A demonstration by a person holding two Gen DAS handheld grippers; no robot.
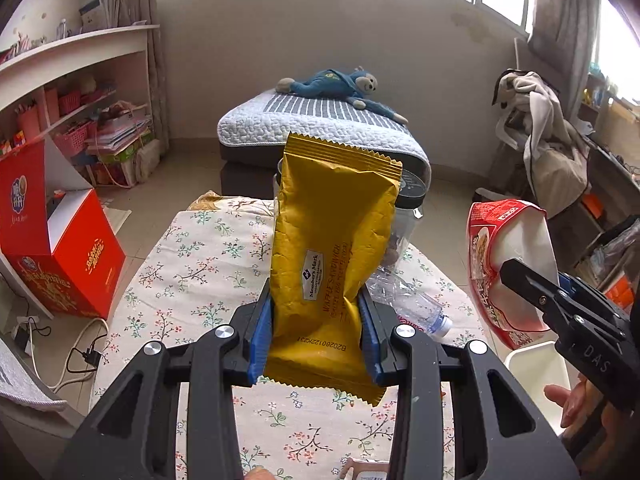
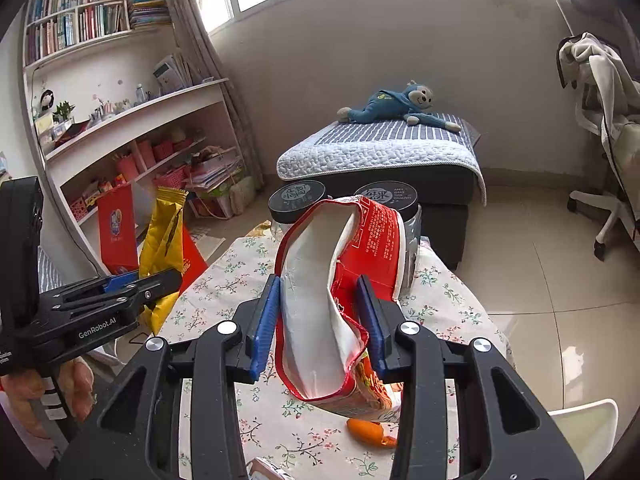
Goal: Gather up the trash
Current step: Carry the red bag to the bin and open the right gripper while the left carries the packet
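My left gripper (image 1: 316, 320) is shut on a yellow snack wrapper (image 1: 332, 248) and holds it upright above the floral table (image 1: 192, 280). My right gripper (image 2: 320, 312) is shut on a crushed red noodle cup (image 2: 344, 272) with a white inside, held above the table. The noodle cup (image 1: 508, 264) and right gripper show at the right of the left wrist view. The yellow wrapper (image 2: 164, 240) and left gripper show at the left of the right wrist view. A crushed clear plastic bottle (image 1: 412, 304) lies on the table behind the wrapper. An orange scrap (image 2: 368, 432) lies on the table under the cup.
Two clear jars with black lids (image 2: 298, 200) (image 2: 386, 196) stand at the table's far end. A white bin (image 1: 540, 380) sits at the table's right side. A red box (image 1: 64, 264) stands on the floor to the left. A bed with a blue plush toy (image 2: 396, 108) lies beyond.
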